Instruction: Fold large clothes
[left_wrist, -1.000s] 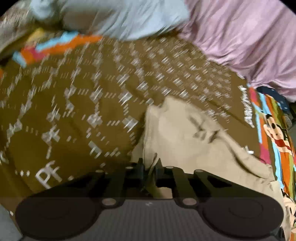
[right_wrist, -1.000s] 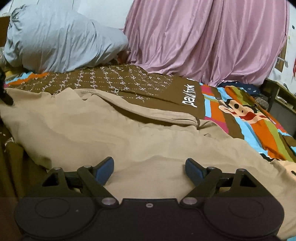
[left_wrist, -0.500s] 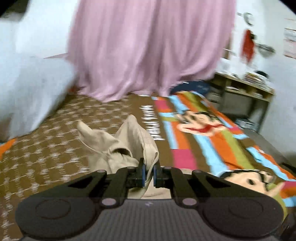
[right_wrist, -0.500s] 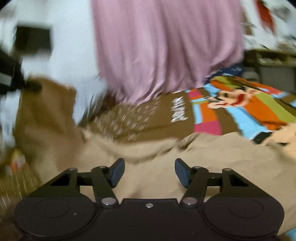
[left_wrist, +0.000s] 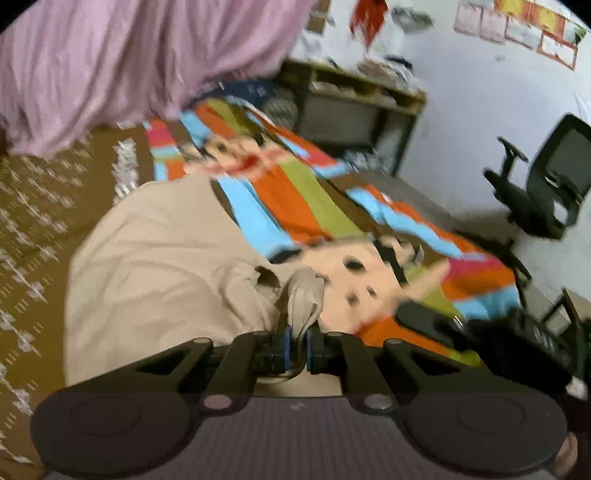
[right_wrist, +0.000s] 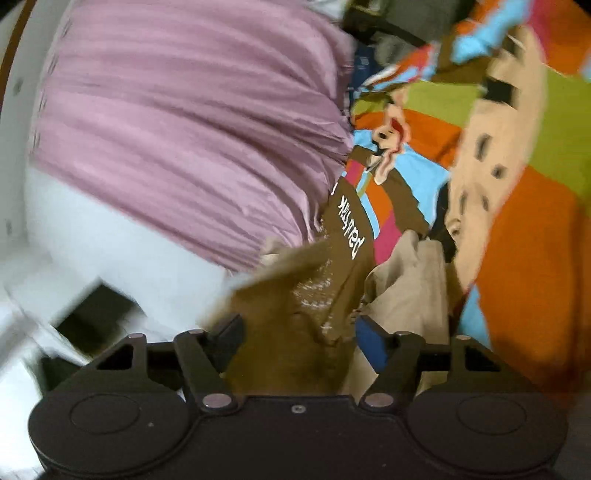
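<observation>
A large beige garment (left_wrist: 159, 266) lies spread on the bed, reaching from the brown patterned cover onto the striped part. My left gripper (left_wrist: 297, 347) is shut on a bunched edge of it, held just above the cloth. In the right wrist view the scene is rolled hard on its side and blurred. My right gripper (right_wrist: 301, 338) has its jaws opening, with a brownish fold of cloth standing between the fingers; the blue pad (right_wrist: 373, 343) shows free of it. More of the beige garment (right_wrist: 410, 288) lies just past that pad. A dark blurred shape (left_wrist: 480, 332) is at the left view's right.
The bed cover (left_wrist: 33, 229) is brown with white marks on the left and has bright cartoon stripes (left_wrist: 295, 192) on the right. A pink curtain (left_wrist: 110, 62) hangs behind. A shelf unit (left_wrist: 354, 110) and a black office chair (left_wrist: 546, 177) stand beyond the bed.
The left gripper has carried its pinched garment edge across the bed toward the striped end. The right wrist view has rolled onto its side, and cloth now stands between its fingers.
</observation>
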